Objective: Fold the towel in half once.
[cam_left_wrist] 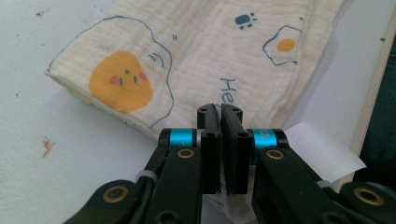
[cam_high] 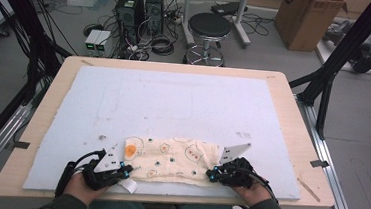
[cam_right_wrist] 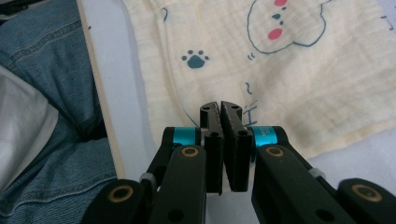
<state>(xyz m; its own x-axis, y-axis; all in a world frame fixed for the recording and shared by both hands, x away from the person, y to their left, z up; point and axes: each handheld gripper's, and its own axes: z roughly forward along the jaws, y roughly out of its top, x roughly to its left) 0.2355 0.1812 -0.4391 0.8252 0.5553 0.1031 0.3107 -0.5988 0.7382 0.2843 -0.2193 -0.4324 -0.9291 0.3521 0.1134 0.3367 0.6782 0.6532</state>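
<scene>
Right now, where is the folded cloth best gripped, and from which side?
At its near edge, one jaw pair toward each end, coming from the person's side. The cloth lies flat and wide across the mat, so only its thin hem offers a pinch.

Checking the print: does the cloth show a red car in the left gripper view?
No, the cloth shows fried eggs and a paw print, no car.
</scene>
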